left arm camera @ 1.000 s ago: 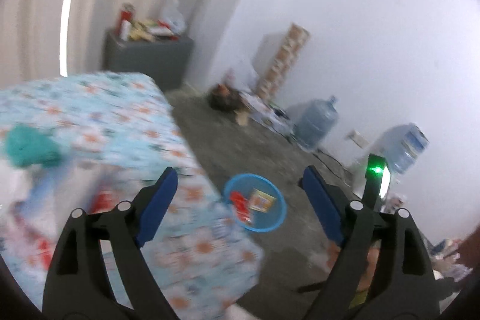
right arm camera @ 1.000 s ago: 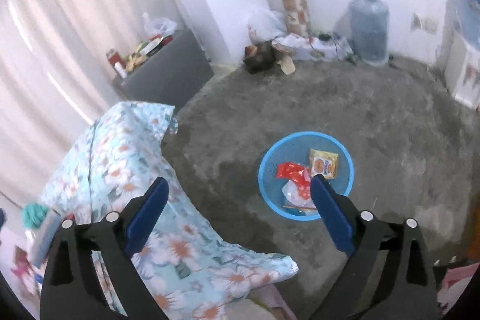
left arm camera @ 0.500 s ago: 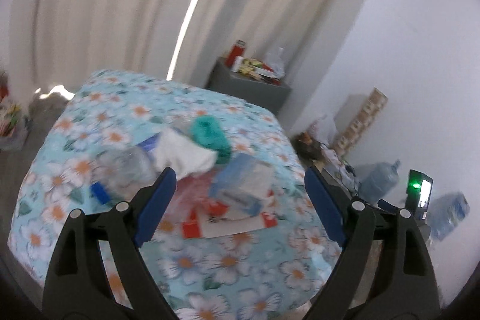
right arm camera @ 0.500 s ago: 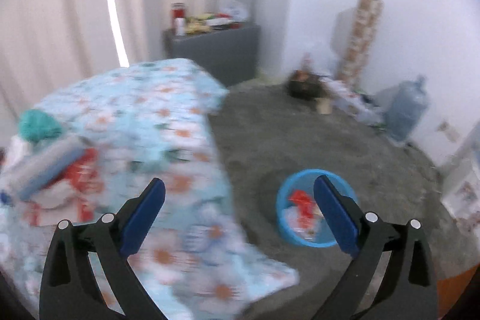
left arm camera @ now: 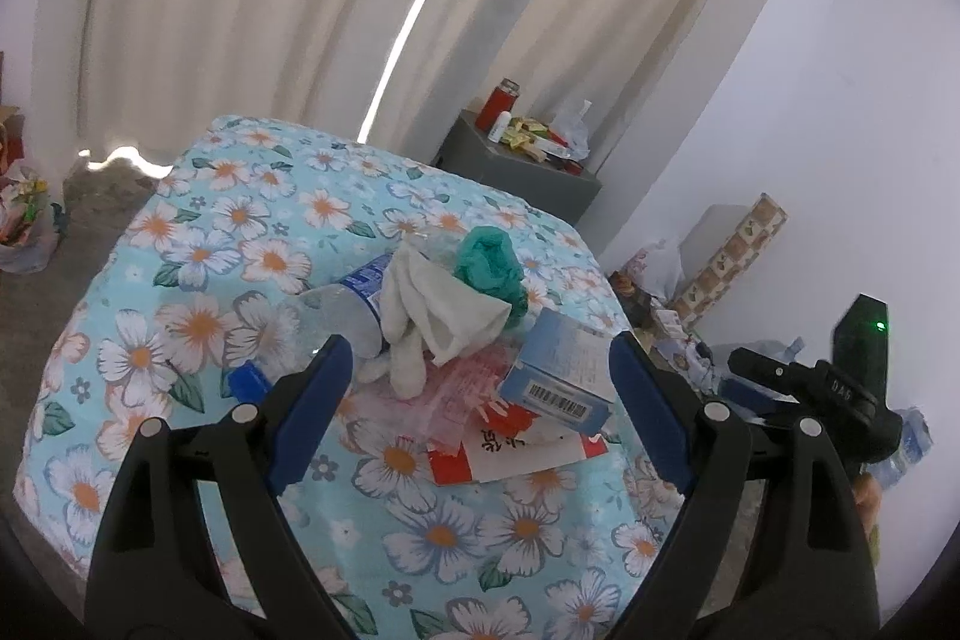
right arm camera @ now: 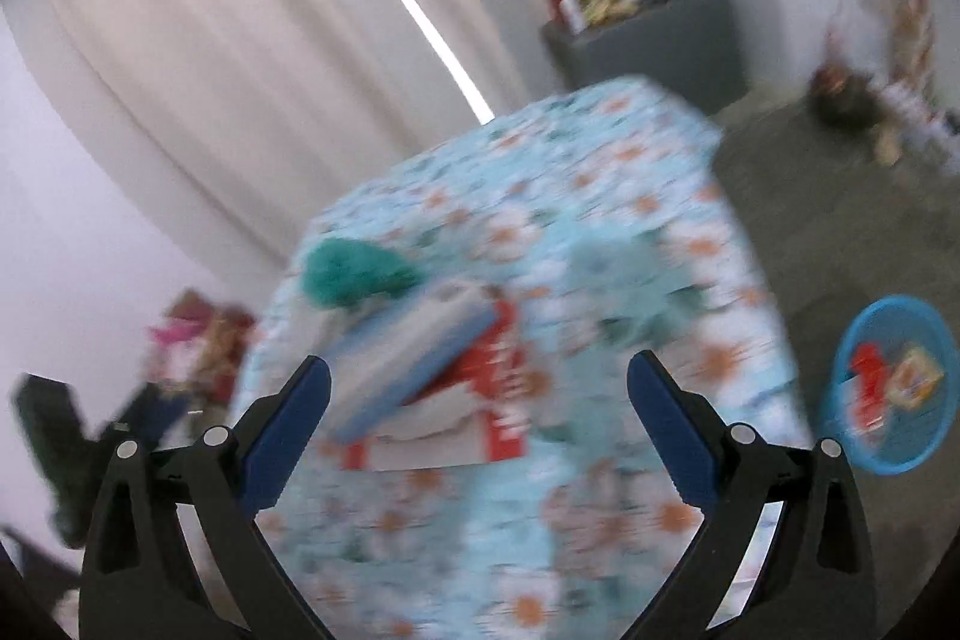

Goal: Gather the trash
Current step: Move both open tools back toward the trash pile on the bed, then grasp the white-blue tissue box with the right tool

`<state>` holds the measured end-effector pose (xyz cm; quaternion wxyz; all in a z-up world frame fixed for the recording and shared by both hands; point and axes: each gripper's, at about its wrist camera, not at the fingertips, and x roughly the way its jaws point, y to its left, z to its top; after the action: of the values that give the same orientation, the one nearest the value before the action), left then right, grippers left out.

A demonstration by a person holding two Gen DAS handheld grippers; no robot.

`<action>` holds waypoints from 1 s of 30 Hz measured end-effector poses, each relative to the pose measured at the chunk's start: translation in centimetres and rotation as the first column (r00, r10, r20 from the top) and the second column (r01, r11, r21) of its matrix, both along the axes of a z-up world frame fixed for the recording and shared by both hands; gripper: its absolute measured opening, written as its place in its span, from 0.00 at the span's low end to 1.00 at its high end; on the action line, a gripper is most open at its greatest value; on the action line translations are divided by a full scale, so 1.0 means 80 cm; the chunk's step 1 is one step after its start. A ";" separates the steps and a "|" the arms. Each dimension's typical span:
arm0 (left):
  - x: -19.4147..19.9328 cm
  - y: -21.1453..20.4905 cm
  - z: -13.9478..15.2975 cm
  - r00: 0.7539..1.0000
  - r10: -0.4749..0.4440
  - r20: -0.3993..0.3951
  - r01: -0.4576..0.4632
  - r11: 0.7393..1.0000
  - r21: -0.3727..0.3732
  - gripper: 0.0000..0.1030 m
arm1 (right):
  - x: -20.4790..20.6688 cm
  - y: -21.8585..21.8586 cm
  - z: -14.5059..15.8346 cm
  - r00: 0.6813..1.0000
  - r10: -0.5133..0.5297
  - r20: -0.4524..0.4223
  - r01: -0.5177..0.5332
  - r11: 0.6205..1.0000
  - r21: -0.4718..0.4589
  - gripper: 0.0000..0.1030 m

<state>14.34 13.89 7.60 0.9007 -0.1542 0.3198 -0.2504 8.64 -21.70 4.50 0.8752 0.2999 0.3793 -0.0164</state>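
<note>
Though beyond wide left tongs (left arm camera: 474, 394), trash pile (left arm camera: 480, 334).

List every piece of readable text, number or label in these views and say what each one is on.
"DA6": white characters on the black device at the right edge of the left wrist view.
Blue box: a barcode and fine print, too small to read.
Red and white packet: red characters, not legible.
Plastic bottle: blue label, print unreadable.
Right wrist view: motion-blurred, nothing readable.

The right tool (right arm camera: 480, 400) is seen spread wide and empty above a blurred floral tabletop (right arm camera: 630, 220) bearing a trash pile (right arm camera: 432, 358); a blue basin (right arm camera: 924, 454) of wrappers sits on the floor (right arm camera: 840, 232).
</note>
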 end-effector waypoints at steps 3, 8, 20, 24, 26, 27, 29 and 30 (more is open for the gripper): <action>0.008 0.000 -0.005 1.000 -0.016 -0.003 0.016 1.000 -0.010 0.80 | 0.015 0.005 -0.010 0.999 0.044 -0.009 -0.043 0.993 0.114 0.89; 0.020 -0.002 -0.013 0.999 -0.040 -0.009 0.040 0.999 -0.027 0.80 | 0.042 0.004 -0.034 0.995 0.094 -0.026 -0.080 0.941 0.330 0.78; 0.038 -0.005 -0.032 0.996 -0.076 -0.045 0.074 0.996 -0.057 0.71 | 0.092 0.013 -0.087 0.979 0.144 -0.147 -0.048 0.855 0.516 0.60; 0.043 -0.005 -0.036 0.995 -0.083 -0.057 0.080 0.995 -0.065 0.68 | 0.100 0.018 -0.100 0.972 0.146 -0.182 -0.030 0.851 0.524 0.58; 0.045 -0.005 -0.038 0.994 -0.085 -0.061 0.081 0.995 -0.065 0.67 | 0.104 0.018 -0.107 0.969 0.147 -0.197 -0.021 0.847 0.531 0.54; 0.046 -0.005 -0.039 0.994 -0.086 -0.065 0.082 0.994 -0.067 0.67 | 0.104 0.018 -0.111 0.967 0.145 -0.207 -0.013 0.846 0.533 0.53; 0.047 -0.004 -0.040 0.994 -0.089 -0.069 0.085 0.994 -0.070 0.64 | 0.105 0.018 -0.119 0.964 0.145 -0.223 0.000 0.838 0.545 0.52; 0.048 -0.004 -0.041 0.993 -0.090 -0.070 0.085 0.994 -0.071 0.63 | 0.105 0.018 -0.123 0.963 0.146 -0.226 0.005 0.832 0.555 0.52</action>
<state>18.14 13.58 4.33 0.8708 -0.1795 0.3504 -0.2944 17.02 -20.24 -5.33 0.6945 0.5198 0.4898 0.0870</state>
